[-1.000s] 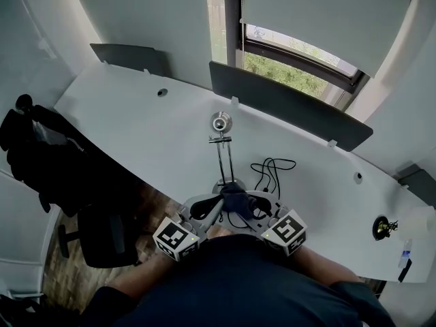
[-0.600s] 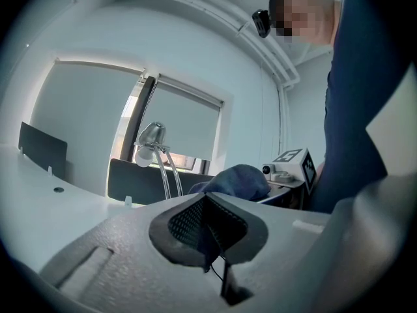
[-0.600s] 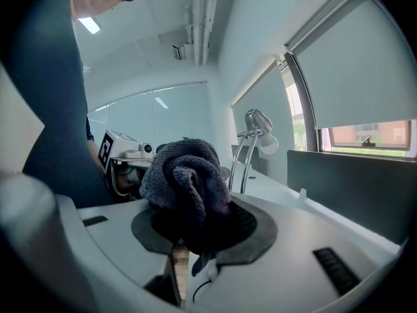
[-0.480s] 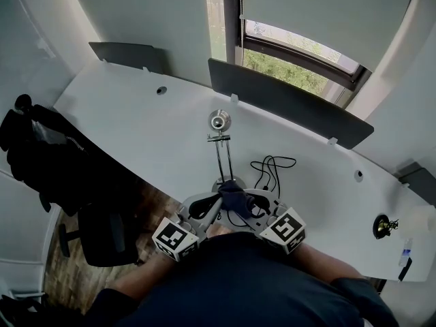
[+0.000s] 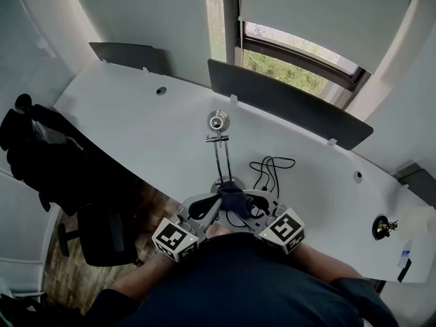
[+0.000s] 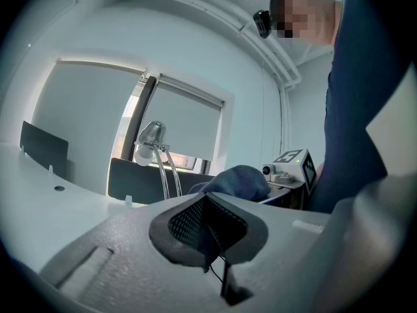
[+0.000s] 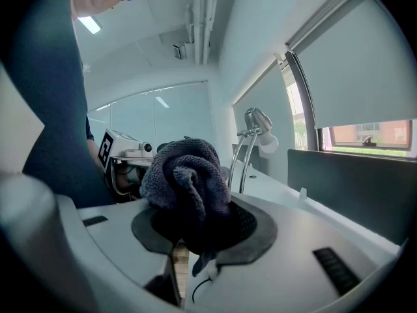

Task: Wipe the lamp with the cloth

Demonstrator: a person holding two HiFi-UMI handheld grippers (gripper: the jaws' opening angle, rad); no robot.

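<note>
The right tool (image 7: pixel 195 233) was clamped on the bunched cloth (image 7: pixel 186 171), which bulged forward, apparently as a wiping pad. The lamp (image 7: pixel 255 128) stood just beyond it on the worktop (image 7: pixel 273 180). The left tool (image 6: pixel 207 227), alongside, was closed and empty.

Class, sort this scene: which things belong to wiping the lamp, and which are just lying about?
Part of the job:
lamp
cloth, clamped in the right gripper

Just lying about:
black cable on the desk
dark heap, perhaps clothing, left of the desk
divider panel
</note>
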